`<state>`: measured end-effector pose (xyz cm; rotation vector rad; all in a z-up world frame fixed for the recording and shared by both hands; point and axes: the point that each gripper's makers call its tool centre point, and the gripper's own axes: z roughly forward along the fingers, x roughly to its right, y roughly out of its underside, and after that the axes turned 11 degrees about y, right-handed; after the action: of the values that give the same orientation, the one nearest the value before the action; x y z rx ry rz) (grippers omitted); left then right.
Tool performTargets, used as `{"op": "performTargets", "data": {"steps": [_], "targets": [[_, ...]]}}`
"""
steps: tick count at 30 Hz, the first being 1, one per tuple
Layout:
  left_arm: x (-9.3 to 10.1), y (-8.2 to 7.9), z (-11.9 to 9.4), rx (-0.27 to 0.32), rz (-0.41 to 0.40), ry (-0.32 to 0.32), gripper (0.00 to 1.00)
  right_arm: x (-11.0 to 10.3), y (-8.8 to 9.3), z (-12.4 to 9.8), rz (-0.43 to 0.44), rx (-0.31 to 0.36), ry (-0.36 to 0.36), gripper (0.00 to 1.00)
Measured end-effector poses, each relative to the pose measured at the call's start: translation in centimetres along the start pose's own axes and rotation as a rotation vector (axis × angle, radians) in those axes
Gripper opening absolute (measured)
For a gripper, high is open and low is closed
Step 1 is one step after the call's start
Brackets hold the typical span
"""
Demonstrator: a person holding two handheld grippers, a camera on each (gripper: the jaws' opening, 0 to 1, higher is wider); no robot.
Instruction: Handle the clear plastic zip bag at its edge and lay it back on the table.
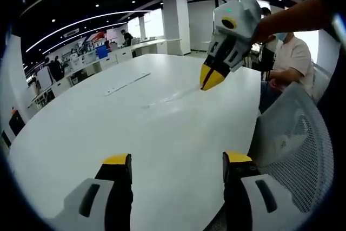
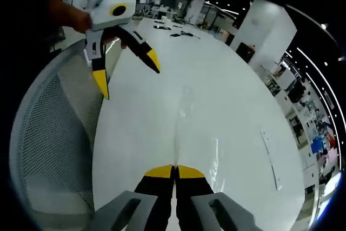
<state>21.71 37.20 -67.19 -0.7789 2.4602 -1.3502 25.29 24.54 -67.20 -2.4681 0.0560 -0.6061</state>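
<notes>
Jaws of my right gripper (image 2: 174,172) pinch the near edge of the clear zip bag (image 2: 189,128), which lies flat on the white table (image 2: 227,79); my left gripper (image 1: 177,167) hovers gaping beside it. Next, I judge: release.

White table (image 1: 162,128), mesh chair (image 1: 297,144), seated person (image 1: 289,58)

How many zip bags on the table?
1. The bag lies flat on the table, ahead of the shut right gripper; in the left gripper view its faint outline is under that gripper. Clear plastic, so another could go unseen.
</notes>
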Motion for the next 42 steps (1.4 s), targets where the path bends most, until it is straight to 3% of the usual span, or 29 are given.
{"op": "performTargets", "data": {"steps": [7, 12, 17, 22, 26, 33, 42], "targets": [[-0.4, -0.2, 0.5, -0.008, 0.033, 0.017, 0.63, -1.5, 0.1, -0.6, -0.048, 0.014, -0.060, 0.00], [-0.1, -0.3, 1.0, -0.041, 0.114, 0.046, 0.57, -2.8, 0.3, -1.0, -0.107, 0.020, -0.111, 0.00], [-0.1, 0.0, 1.3, -0.066, 0.146, 0.068, 0.48, -3.4, 0.8, -1.1, -0.124, 0.021, -0.132, 0.00], [0.2, 0.2, 1.6, -0.099, 0.240, 0.092, 0.40, -3.9, 0.9, -1.4, -0.143, 0.027, -0.149, 0.00], [0.5, 0.7, 1.9, -0.142, 0.341, 0.127, 0.28, -4.1, 0.8, -1.5, -0.154, 0.034, -0.158, 0.00], [0.5, 0.9, 2.1, -0.153, 0.374, 0.142, 0.20, -4.5, 0.4, -1.7, -0.181, 0.048, -0.172, 0.00], [0.9, 0.8, 2.3, -0.150, 0.380, 0.175, 0.03, -4.1, 0.2, -1.8, -0.170, 0.049, -0.165, 0.00]]}}
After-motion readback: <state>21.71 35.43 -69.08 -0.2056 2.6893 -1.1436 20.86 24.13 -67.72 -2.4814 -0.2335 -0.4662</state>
